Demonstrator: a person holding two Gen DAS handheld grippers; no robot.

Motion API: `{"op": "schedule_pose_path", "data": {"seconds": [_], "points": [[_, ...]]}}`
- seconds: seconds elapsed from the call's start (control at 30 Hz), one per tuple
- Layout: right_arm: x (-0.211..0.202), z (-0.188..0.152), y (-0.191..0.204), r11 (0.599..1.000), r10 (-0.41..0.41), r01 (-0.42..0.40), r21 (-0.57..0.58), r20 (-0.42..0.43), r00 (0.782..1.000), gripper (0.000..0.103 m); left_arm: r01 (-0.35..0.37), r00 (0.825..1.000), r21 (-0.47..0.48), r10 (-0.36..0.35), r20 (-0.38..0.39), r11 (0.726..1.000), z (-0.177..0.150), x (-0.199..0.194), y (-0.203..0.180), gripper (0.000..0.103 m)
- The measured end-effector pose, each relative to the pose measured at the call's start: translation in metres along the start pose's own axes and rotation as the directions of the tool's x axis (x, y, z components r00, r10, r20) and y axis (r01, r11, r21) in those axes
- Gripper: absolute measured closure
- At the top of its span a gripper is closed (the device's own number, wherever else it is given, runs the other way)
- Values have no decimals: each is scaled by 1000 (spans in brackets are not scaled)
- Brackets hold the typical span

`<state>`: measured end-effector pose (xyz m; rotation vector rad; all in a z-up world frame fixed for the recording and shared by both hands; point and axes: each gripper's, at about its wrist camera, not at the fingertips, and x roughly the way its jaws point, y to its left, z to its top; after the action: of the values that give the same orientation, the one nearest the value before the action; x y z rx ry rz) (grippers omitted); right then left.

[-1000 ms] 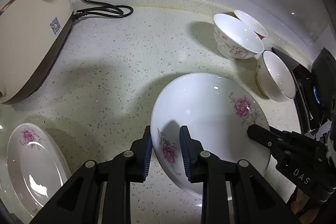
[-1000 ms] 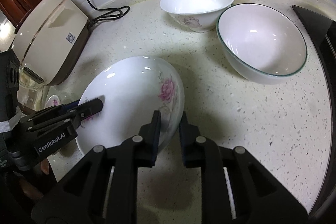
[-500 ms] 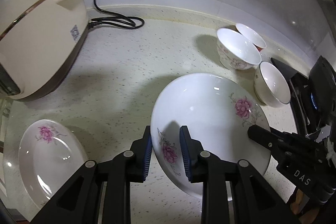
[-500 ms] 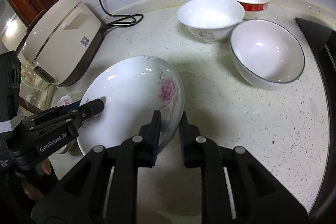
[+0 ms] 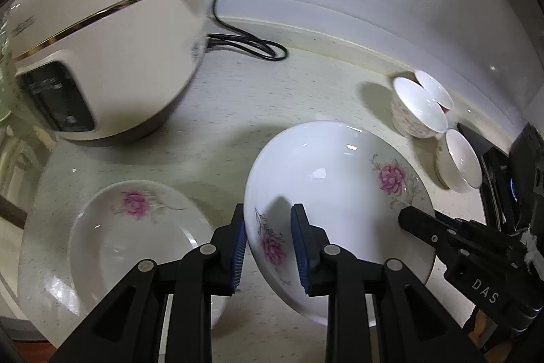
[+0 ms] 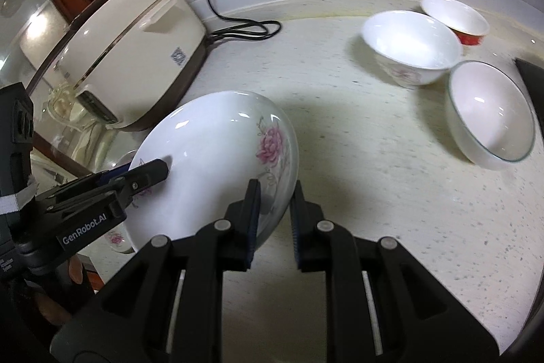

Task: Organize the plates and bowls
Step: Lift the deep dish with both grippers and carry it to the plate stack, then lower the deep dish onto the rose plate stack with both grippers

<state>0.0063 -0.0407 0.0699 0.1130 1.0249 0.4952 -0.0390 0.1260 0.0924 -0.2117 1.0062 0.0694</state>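
Note:
Both grippers hold one white flowered plate (image 5: 333, 186) above the counter. My left gripper (image 5: 268, 244) is shut on its near-left rim. My right gripper (image 6: 275, 203) is shut on the opposite rim of the same plate (image 6: 210, 159). In the left wrist view the right gripper (image 5: 421, 223) shows at the plate's right edge; in the right wrist view the left gripper (image 6: 149, 170) shows at its left edge. A second flowered plate (image 5: 132, 237) lies on the counter, lower left of the held one.
A cream rice cooker (image 5: 102, 50) with a black cord (image 5: 244, 43) stands at the back left. Three bowls stand at the right: a flowered one (image 6: 411, 50), a red one (image 6: 459, 19), a green-rimmed one (image 6: 489, 114). A black stove edge (image 6: 530, 73) borders the right.
Both grippers have lifted the plate and carried it left toward the rice cooker. The second plate now lies closer, just left of the held one, and the bowls look farther off.

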Motion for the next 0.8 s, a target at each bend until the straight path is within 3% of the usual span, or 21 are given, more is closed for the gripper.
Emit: {"op": "schedule_pose_path", "data": {"seconds": [0.4,0.8], "points": [[27,4,58,993,60,-64,-99,-47,997,83,-53,998,-118,54,7,992,-12,-15,62,76],[48,5,111,970,108,-126,-209,-99,989,83,-107,994,-254,112,7,961,-29,-30,117,76]]}}
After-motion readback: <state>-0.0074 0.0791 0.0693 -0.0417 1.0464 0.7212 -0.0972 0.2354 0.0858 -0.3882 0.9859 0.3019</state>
